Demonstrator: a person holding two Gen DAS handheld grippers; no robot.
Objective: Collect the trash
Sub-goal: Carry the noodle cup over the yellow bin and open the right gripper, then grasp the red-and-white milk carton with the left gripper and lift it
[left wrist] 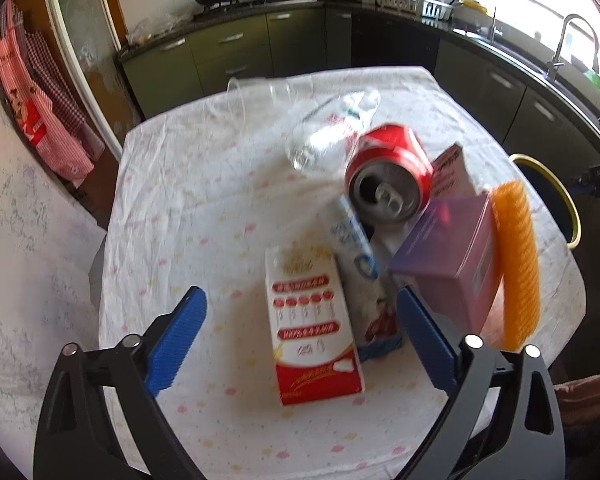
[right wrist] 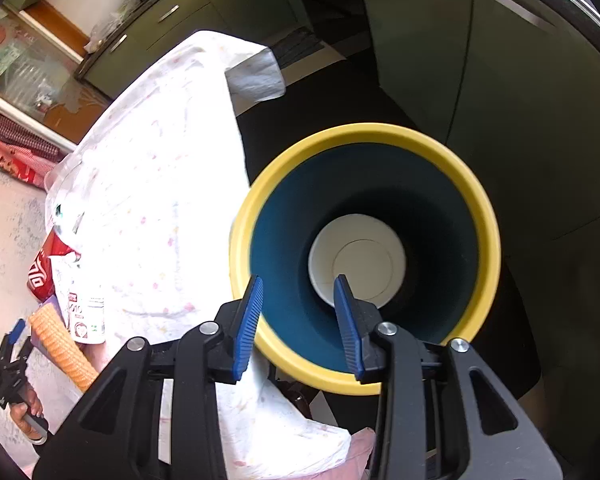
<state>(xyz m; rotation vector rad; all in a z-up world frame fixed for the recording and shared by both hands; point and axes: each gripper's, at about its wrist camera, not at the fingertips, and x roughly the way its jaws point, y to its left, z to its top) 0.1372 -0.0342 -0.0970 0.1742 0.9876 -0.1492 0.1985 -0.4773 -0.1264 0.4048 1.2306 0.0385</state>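
Observation:
In the left wrist view my left gripper (left wrist: 300, 340) is open above the table, its jaws either side of a red and white carton (left wrist: 312, 328) lying flat. Beside it lie a blue and white carton (left wrist: 360, 264), a red soda can (left wrist: 392, 176) on its side, a crushed clear bottle (left wrist: 328, 136), a purple box (left wrist: 452, 264) and an orange brush (left wrist: 516, 264). In the right wrist view my right gripper (right wrist: 298, 316) is open and empty over a yellow-rimmed blue bin (right wrist: 364, 256) beside the table; a white cup (right wrist: 358, 260) lies at its bottom.
A clear plastic cup (left wrist: 256, 92) lies at the table's far side. The tablecloth (left wrist: 188, 184) hangs over the edges. Dark kitchen cabinets (left wrist: 236, 56) and a sink counter (left wrist: 540, 60) ring the table. The bin's rim (left wrist: 560, 188) shows past the right table edge.

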